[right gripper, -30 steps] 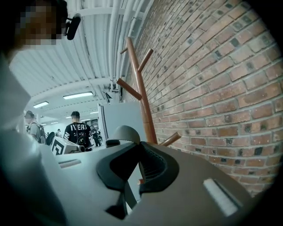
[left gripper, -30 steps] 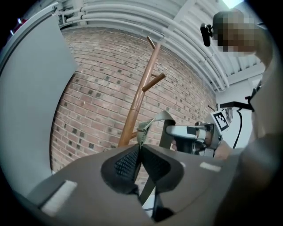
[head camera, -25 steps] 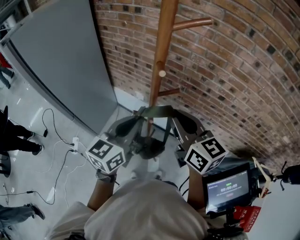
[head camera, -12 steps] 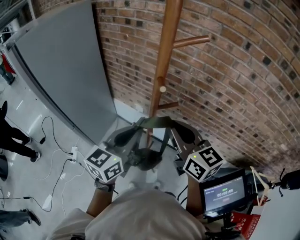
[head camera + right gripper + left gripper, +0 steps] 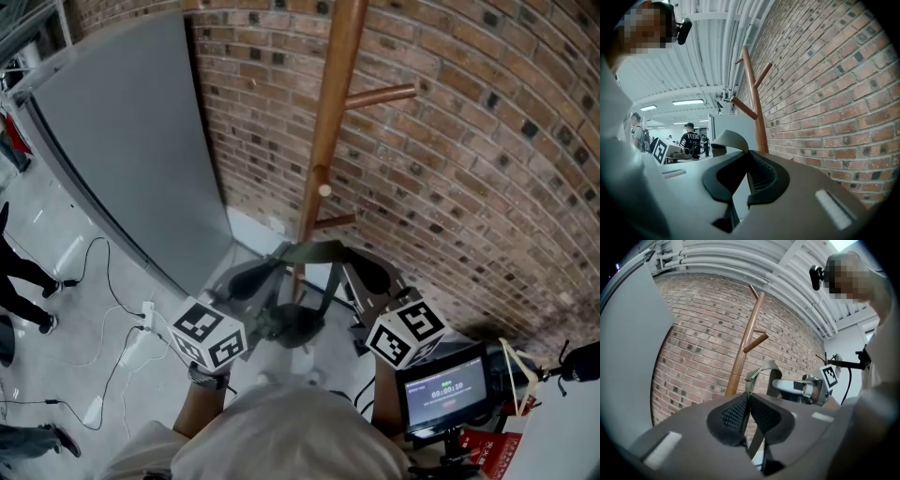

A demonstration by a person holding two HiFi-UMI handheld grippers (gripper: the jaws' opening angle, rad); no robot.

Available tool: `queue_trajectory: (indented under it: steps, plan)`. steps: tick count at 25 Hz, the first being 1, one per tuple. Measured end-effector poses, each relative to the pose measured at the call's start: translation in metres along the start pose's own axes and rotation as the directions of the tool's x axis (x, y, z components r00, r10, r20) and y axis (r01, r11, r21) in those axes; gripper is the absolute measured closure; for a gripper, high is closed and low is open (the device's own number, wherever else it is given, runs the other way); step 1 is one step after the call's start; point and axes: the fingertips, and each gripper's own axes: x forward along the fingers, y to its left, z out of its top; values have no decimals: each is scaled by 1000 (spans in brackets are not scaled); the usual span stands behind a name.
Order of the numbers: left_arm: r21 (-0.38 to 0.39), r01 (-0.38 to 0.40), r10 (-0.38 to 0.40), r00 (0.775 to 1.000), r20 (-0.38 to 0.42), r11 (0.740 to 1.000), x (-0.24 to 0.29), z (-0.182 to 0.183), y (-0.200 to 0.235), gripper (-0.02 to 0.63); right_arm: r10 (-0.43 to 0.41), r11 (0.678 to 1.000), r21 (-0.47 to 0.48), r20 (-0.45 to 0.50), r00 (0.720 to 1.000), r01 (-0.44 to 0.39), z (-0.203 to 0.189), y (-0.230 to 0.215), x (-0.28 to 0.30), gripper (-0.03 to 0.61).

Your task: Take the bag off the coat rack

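The bag (image 5: pixel 292 323) hangs by its strap (image 5: pixel 314 251) from both pairs of jaws. The left gripper (image 5: pixel 748 399) has its jaws together on the webbing, which runs up out of the pinch toward a buckle. The right gripper (image 5: pixel 746 161) is likewise clamped on the strap, whose loop arches just above its pads. Both grippers point level, side by side, with the strap bridging them and the dark body of the bag sagging between and below them, above the floor (image 5: pixel 122 309).

Just beyond stands the coat rack (image 5: pixel 328 122), its pole rising behind the strap against the brick wall (image 5: pixel 469 141). The lowest peg (image 5: pixel 333 222) sits above the strap and looks free of it, so lifting it off the hook appears done. The step in hand is carrying the bag clear.

The next move calls for drawing both grippers back together, away from the pole, keeping both grips firm so that the webbing does not slip and the hanging body does not swing into the pole.
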Motion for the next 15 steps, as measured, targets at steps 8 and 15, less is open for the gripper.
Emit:
queue_trajectory:
  steps: [8,15]
  plan:
    - [-6,-14,14,1000,-3,1000,1,-4,3,597,2,1000,-19,-18,1000,-3,-5,-1,2,571]
    - [-3,-28,28,1000,-8,1000,1,-6,7,597,20,1000,19,-21,1000,-20,-7,-1,3,571]
